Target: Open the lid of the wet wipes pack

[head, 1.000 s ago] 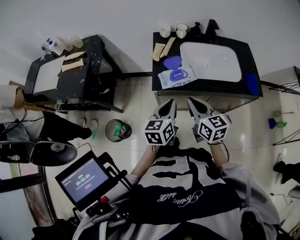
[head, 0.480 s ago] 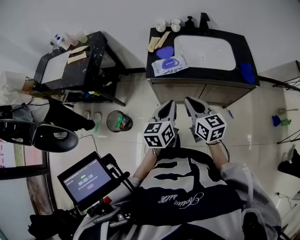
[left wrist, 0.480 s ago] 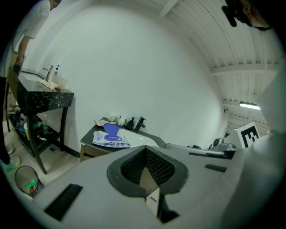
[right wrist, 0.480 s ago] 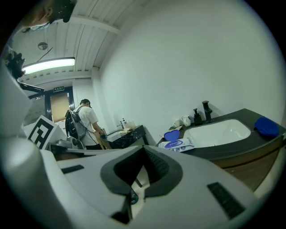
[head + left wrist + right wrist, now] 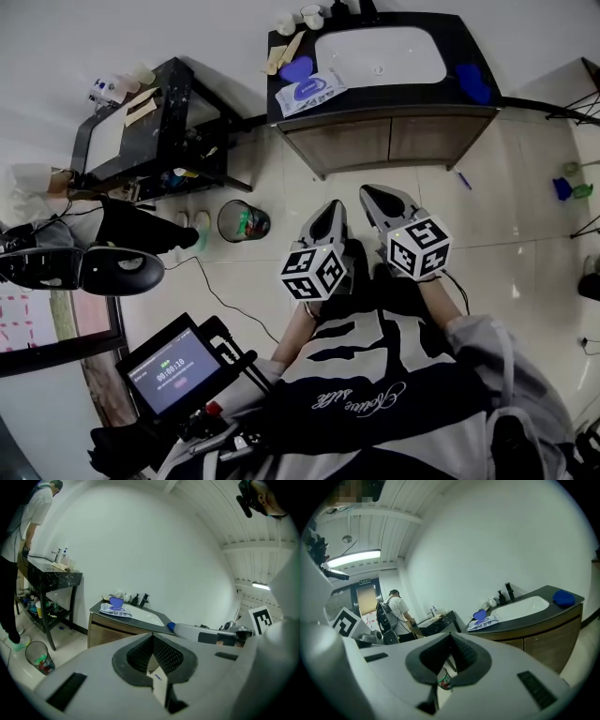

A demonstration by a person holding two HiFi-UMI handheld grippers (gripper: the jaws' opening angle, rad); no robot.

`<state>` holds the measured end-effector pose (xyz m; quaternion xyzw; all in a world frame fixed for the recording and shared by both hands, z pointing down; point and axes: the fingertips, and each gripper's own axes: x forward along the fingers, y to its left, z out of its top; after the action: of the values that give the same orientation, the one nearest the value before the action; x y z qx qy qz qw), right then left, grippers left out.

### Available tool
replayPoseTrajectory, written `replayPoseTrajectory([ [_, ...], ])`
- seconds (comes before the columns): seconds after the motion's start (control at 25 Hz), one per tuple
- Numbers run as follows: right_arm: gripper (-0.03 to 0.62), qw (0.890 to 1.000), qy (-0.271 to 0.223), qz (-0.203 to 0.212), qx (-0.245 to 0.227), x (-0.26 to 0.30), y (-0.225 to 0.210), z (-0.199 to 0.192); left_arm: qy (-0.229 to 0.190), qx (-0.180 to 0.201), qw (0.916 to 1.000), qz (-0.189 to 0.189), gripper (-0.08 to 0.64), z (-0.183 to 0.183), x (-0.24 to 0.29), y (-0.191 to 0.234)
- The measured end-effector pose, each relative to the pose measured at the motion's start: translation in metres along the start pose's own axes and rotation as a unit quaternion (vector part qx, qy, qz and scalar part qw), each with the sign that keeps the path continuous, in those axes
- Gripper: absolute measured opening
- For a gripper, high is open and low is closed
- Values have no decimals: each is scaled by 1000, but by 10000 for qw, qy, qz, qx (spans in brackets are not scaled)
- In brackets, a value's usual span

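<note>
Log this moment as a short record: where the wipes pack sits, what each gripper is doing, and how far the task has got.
wet wipes pack: lying flat on the counter, left of the basin
lid: too small to tell its state; nothing touches it
left gripper: jaws together, nothing between them, well short of the counter
right gripper: jaws together, nothing between them, well short of the counter
task: not yet begun

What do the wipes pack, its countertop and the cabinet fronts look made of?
White-and-blue wet wipes pack: probably soft plastic film; printed, lies flat.
Black countertop: polished stone or imitation; smooth sheen.
Brown cabinet fronts: wood or laminate; matt.
</note>
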<state>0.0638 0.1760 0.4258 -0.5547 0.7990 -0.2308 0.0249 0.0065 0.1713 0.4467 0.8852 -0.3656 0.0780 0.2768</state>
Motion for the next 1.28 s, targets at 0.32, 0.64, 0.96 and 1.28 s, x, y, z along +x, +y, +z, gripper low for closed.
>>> replayPoseTrajectory([
  [0.32, -2, 9999, -134, 76, -30, 2, 6, 2, -137, 363, 9992, 1, -2, 10, 1, 3],
  [0.64, -2, 9997, -167, 150, -16, 13, 22, -6, -236, 537, 9983, -49, -2, 12, -6, 14],
  [0.96, -2, 9995, -134, 238, -177, 33, 31, -18, -375, 587, 9976, -52, -2, 9, -9, 33],
  [1.28, -2, 9995, -93, 172, -248, 36, 37, -25, -458, 462, 9978, -111, -2, 8, -14, 43],
])
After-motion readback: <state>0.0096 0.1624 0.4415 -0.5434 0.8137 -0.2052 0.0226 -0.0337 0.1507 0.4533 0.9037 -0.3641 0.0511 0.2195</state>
